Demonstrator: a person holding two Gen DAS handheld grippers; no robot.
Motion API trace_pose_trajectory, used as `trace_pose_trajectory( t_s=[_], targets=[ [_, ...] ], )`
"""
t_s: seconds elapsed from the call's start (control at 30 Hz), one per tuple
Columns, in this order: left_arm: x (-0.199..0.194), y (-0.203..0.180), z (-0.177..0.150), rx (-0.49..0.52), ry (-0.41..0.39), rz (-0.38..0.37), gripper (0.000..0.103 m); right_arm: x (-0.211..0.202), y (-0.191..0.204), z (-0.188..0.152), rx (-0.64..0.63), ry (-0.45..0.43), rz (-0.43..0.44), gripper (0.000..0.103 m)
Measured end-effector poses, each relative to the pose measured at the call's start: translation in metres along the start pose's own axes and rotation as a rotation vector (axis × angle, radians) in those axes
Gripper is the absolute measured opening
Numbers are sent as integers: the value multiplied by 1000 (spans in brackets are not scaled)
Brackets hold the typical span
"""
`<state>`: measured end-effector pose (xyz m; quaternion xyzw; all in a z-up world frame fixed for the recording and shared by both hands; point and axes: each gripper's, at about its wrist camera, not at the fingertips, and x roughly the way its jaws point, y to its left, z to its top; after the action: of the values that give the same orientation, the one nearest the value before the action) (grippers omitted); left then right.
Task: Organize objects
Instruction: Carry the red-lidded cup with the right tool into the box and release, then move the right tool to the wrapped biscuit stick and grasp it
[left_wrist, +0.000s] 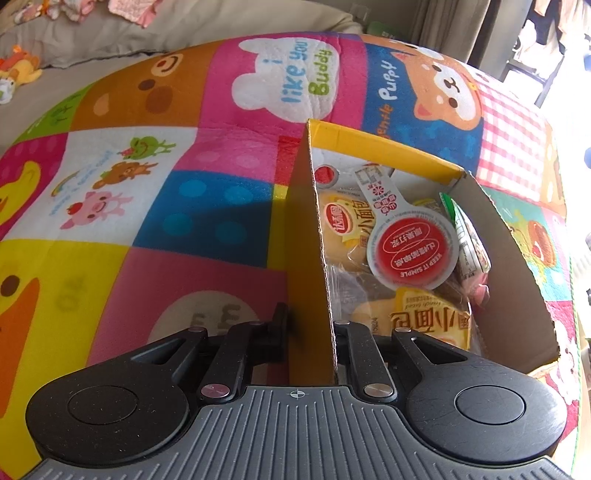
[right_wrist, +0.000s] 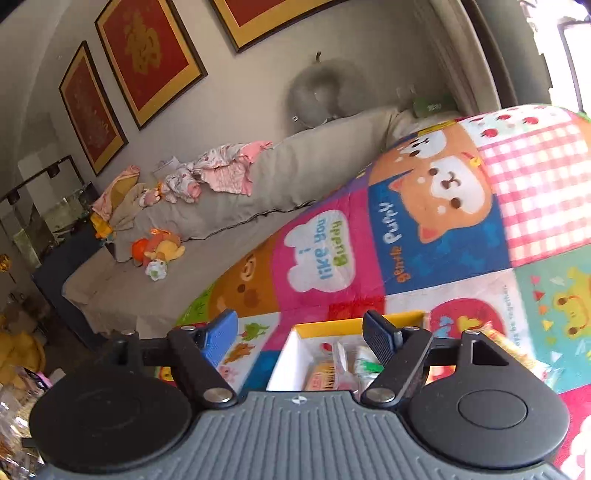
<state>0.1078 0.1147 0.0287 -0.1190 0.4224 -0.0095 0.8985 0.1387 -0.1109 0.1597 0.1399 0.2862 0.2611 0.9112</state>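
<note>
The cardboard box (left_wrist: 314, 236) is standing open-topped on the patchwork play mat (left_wrist: 155, 192), with its yellow rim facing up. The left gripper (left_wrist: 312, 332) is pinching the near side wall of the box: one finger is sitting outside the wall and the other inside, and the two are pressing close on the cardboard between them.

Inside the box, snack packets are lying in a loose pile. A bread roll packet (left_wrist: 343, 229) with a red logo is lying against the held wall. A second bread roll packet (left_wrist: 428, 321) with large printed characters is lying at the near end, just beside the inner finger. A white pouch with a round red label (left_wrist: 412, 251) is resting on top of both, its neck pointing toward the far wall. A green-edged packet (left_wrist: 469, 240) is leaning against the right wall.

In the right wrist view, the right gripper (right_wrist: 299, 339) is hanging above the box (right_wrist: 351, 325), its blue-padded fingers (right_wrist: 219, 339) spread wide with nothing between them. The box is showing between and below the fingers, with the packets visible inside. A sofa (right_wrist: 229, 221) with clothes and a soft toy (right_wrist: 159, 251) is standing behind the mat.
</note>
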Motion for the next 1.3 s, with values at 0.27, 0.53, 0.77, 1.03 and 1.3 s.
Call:
trace_pose_trajectory(
  t_s=[0.27, 0.53, 0.77, 1.03, 1.3],
  targets=[
    [-1, -1, 0, 4, 1, 11, 14, -27, -59, -25, -109, 25, -230, 86],
    [-1, -3, 0, 10, 6, 20, 14, -28, -120, -59, -228, 65, -431, 86],
    [-1, -2, 0, 12, 5, 15, 14, 18, -148, -55, -229, 152, -365, 86],
    [0, 0, 0, 10, 4, 0, 15, 95, -152, -51, -308, 247, -364, 86],
    [0, 0, 0, 7, 3, 0, 15, 85, -159, -47, -239, 294, -310, 47]
  ],
)
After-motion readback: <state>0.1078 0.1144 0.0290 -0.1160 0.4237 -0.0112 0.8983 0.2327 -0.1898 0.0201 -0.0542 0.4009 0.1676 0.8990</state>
